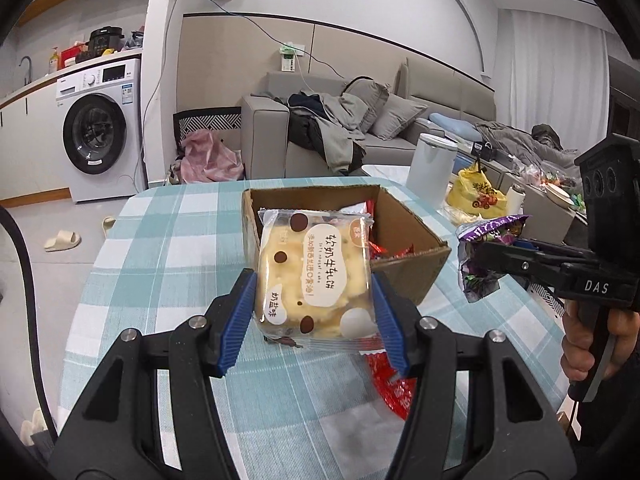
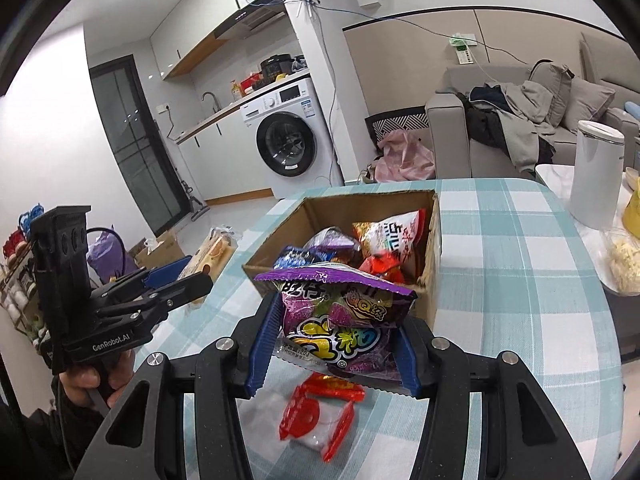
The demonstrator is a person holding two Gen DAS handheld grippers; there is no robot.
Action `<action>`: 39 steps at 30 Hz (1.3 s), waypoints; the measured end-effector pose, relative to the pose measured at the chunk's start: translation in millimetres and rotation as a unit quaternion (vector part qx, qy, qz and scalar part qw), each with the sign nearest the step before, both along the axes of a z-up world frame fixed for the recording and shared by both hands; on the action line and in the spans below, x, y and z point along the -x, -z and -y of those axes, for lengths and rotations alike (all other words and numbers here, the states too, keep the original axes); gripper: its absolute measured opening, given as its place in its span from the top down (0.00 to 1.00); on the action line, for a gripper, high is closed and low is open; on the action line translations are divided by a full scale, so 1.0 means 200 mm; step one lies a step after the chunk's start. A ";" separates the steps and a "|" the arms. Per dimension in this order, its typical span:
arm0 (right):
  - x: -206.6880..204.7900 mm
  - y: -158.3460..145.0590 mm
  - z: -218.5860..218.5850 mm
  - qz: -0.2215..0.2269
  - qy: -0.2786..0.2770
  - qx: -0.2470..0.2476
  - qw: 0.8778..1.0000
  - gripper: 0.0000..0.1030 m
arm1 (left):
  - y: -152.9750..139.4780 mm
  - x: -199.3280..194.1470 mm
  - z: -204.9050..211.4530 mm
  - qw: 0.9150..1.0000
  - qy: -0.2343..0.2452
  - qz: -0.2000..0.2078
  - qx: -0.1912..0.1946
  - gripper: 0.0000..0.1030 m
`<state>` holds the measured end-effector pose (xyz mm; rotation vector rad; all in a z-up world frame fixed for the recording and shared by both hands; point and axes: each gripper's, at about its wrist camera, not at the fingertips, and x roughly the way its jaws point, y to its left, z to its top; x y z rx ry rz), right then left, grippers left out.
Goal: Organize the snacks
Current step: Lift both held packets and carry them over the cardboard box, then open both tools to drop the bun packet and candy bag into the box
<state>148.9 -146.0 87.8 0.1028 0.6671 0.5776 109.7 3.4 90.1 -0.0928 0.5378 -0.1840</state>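
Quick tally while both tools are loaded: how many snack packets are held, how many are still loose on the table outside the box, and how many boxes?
Held packets: 2 (nougat cake packet, purple candy bag)
Loose packets on table: 1 (red and clear packet)
Cardboard boxes: 1
Total: 4

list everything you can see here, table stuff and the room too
nougat cake pack: 1, yellow, clear wrap, held in left gripper
candy bag: 1, purple, held in right gripper
cardboard box: 1, brown, on table, snack packs inside
red-and-clear packet: 1, on tablecloth under right gripper
tablecloth: 1, teal-white check
white canister: 1, right of box
washing machine: 1, white, kitchen
sofa: 1, grey, clothes piled on it
left gripper: black, blue fingers
right gripper: black, blue fingers
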 end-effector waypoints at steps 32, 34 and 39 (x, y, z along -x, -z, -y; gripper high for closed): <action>-0.45 0.04 -0.11 -0.029 0.042 -0.015 0.999 0.49 | 0.12 -0.57 0.07 1.000 -0.013 -0.017 -0.022 0.47; -0.47 0.05 -0.12 -0.032 0.042 -0.016 0.998 0.49 | 0.14 -0.60 0.08 0.999 -0.012 -0.020 -0.024 0.47; -0.52 0.07 -0.14 -0.034 0.044 -0.011 0.998 0.49 | 0.18 -0.66 0.10 0.999 -0.013 -0.025 -0.026 0.47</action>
